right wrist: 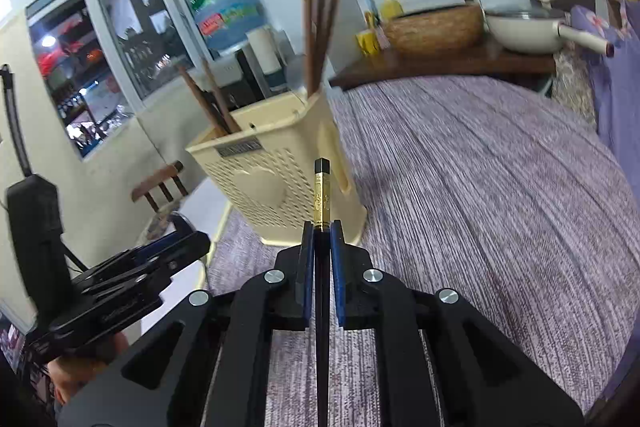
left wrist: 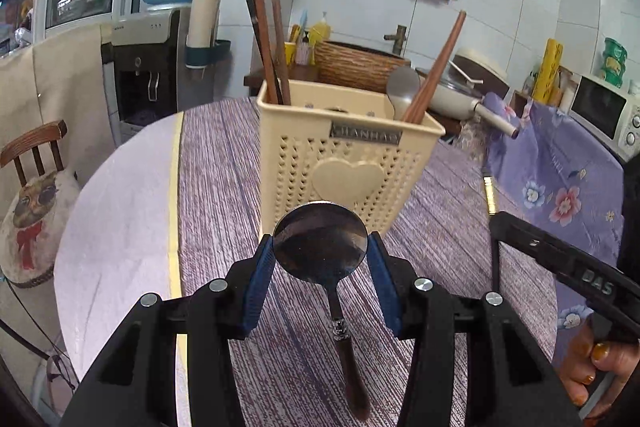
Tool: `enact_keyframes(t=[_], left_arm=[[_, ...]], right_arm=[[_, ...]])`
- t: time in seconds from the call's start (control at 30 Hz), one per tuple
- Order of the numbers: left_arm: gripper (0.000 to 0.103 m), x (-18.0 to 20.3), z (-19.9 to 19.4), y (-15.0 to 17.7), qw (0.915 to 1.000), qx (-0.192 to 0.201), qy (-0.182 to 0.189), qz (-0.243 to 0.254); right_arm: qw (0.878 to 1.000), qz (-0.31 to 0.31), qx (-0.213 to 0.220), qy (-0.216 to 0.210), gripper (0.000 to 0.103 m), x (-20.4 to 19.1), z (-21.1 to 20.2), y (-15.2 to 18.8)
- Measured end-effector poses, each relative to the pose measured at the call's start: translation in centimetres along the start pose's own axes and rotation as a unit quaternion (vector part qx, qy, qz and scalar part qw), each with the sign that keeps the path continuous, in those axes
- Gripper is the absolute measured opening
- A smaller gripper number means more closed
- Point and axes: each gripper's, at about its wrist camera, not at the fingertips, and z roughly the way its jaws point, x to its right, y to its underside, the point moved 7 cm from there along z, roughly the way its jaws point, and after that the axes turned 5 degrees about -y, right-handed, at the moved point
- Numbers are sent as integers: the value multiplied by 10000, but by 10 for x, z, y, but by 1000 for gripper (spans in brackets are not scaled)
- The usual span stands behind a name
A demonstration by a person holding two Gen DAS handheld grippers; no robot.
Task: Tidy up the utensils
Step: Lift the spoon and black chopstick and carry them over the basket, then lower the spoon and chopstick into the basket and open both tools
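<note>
Our left gripper (left wrist: 320, 247) squeezes the round shiny metal spoon (left wrist: 320, 245) between its blue fingers (left wrist: 260, 283). Our right gripper (right wrist: 322, 227) pinches a thin black chopstick with a gold tip (right wrist: 322, 195).

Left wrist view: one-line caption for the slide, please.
Left gripper clamps a spoon by its bowl before the cream utensil holder, already stocked with chopsticks.
</note>
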Motion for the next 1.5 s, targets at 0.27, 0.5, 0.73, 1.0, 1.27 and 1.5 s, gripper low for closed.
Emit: enact_keyframes(t=[0.27,0.5,0.73,1.0,1.27,1.5], left_arm=[[46,-7,-8,-12,9998,185,-3,-90],[46,-9,-16,-21,9995,305,30,-59],[46,-8,-22,-29,9992,366,124,-54],[46,-6,-27,-40,9988,458,149,-23],[46,-9,-30,-45,9986,507,157,-6],[46,-7,-37,-57,9980,566,267,20]], right_arm=[[9978,-528,402,-42,9,-24,-33,-19],[9970,-581,516,-64,9,-25,-41,-24],[9958,-679,604,-94,9,-35,-44,-31],[9946,-800,654,-135,8,-41,-46,-39],[9936,-906,651,-158,8,-48,-44,-44],[9930,-959,637,-256,8,-54,-46,-51]])
